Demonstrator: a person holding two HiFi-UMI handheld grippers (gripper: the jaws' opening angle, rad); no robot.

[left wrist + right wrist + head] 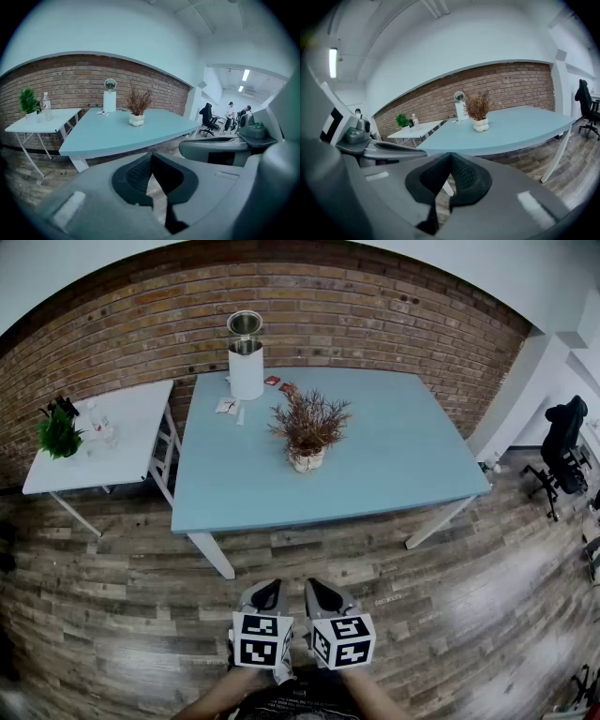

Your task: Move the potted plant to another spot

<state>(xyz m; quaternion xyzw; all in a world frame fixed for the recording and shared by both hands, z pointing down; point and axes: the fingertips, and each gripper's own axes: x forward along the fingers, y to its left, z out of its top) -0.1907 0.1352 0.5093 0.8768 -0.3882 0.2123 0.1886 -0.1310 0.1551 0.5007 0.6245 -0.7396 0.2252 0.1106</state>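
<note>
The potted plant (308, 432), dry reddish-brown twigs in a white lumpy pot, stands near the middle of the blue table (394, 465). It also shows in the left gripper view as the plant (137, 110) and in the right gripper view as the plant (479, 115). Both grippers hang side by side over the wooden floor, well short of the table's front edge. My left gripper (267, 592) (150, 157) is shut with nothing in it. My right gripper (323, 592) (450, 157) is likewise shut and empty.
A white cylinder with a metal top (246, 357) and small papers (228, 406) sit at the table's back left. A white side table (112, 442) on the left carries a green plant (58, 435) and a bottle (94, 416). A black office chair (565, 451) stands at the right.
</note>
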